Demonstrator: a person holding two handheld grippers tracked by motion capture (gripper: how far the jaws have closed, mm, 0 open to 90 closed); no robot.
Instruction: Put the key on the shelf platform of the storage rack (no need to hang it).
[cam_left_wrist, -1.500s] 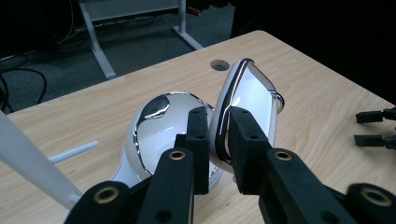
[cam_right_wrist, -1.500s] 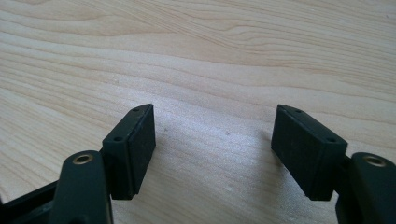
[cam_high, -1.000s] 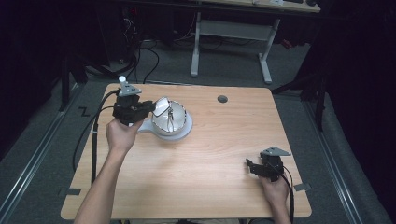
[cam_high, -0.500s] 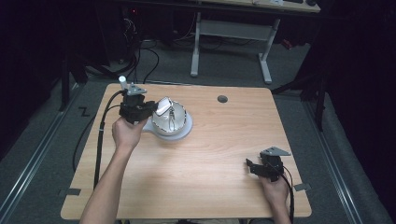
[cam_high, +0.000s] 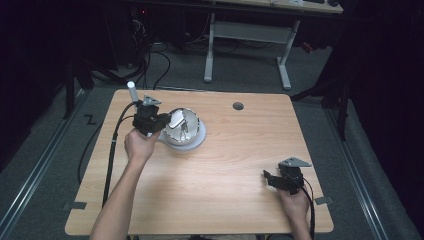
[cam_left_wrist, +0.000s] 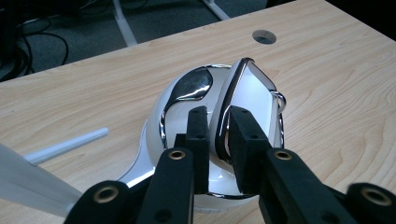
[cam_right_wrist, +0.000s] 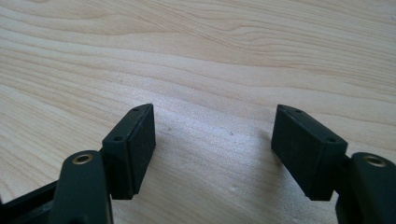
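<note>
A round white device with chrome trim (cam_high: 187, 134) sits on the wooden table (cam_high: 225, 200), left of the middle. In the left gripper view, a chrome-rimmed white panel (cam_left_wrist: 250, 91) stands tilted over its white dome (cam_left_wrist: 177, 112). My left gripper (cam_high: 161, 121) (cam_left_wrist: 217, 119) is shut on the panel's lower edge, one pad on each face. Near the front right of the table, my right gripper (cam_high: 269, 176) (cam_right_wrist: 212, 126) rests low over bare wood. It is open, with nothing between its jaws.
A white rod (cam_high: 131, 91) (cam_left_wrist: 65, 145) sticks out just left of the device. A round cable hole (cam_high: 238, 106) (cam_left_wrist: 264, 36) lies in the tabletop behind it. A white desk frame (cam_high: 250, 35) and floor cables (cam_high: 155, 55) stand beyond the far edge.
My left hand has sunk a little and shifted slightly right, with the chrome-rimmed panel still clamped. The right hand has stayed in place.
</note>
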